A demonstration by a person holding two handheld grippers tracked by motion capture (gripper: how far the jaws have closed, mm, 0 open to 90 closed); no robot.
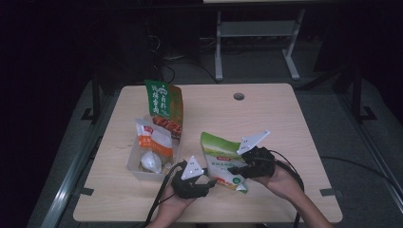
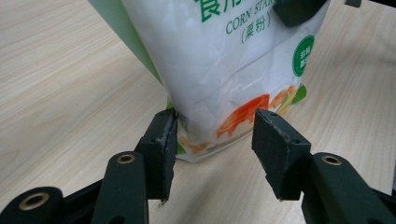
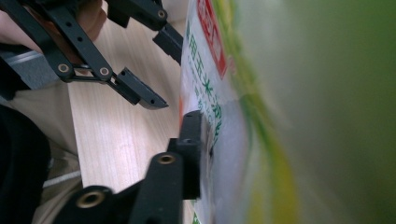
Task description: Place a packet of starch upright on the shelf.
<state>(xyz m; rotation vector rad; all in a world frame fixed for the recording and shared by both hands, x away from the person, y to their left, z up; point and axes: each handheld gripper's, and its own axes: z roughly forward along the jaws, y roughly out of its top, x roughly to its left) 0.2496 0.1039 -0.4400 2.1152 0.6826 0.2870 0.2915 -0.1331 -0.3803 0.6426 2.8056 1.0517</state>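
Right gripper (image 1: pixel 237 169) fingers pinch one starch pouch (image 1: pixel 219 159); left gripper (image 1: pixel 209 183) fingers gape around its corner

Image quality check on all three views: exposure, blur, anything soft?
High view: dim, the surroundings almost black, and only the table is lit; the print on the corn starch bag is soft. Left gripper view: evenly lit, sharp on the left gripper and on the bag's print, no glare. Right gripper view: the bag's green side at right is a smear, too close to focus; the jaw pad is sharp.
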